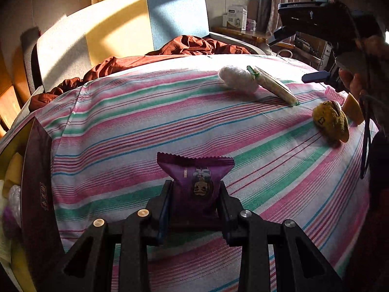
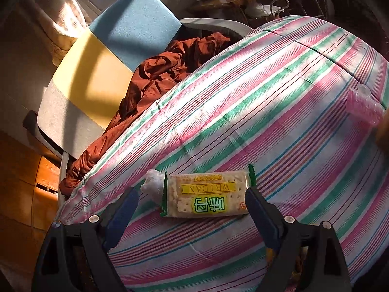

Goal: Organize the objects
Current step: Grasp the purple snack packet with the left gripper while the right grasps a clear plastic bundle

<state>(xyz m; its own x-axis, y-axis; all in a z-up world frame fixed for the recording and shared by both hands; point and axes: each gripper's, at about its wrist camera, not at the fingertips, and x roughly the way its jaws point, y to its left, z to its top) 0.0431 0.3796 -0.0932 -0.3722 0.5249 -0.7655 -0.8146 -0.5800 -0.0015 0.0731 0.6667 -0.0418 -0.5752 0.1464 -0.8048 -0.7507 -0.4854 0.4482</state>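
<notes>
From your left wrist, your left gripper (image 1: 195, 203) clenches the purple snack packet (image 1: 197, 182) above the striped bedsheet (image 1: 150, 126), so carry it level toward the box (image 1: 36, 194); from your right wrist, your right gripper (image 2: 192, 204) stands released astride the cracker packet (image 2: 206, 198), so centre before squeezing.

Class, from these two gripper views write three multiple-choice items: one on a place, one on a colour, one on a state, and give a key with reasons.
1. Where does the cracker packet lie?
A on the striped sheet
B in the box
C on the floor

2. What colour is the snack packet in the left gripper?
A green
B purple
C white

3. How is the right gripper?
A shut on the packet
B open
C shut, holding nothing

Key: 1 A, stripes show beneath it; 2 B, its wrapper is purple; 3 B, its fingers stand apart beside the packet's ends.
</notes>
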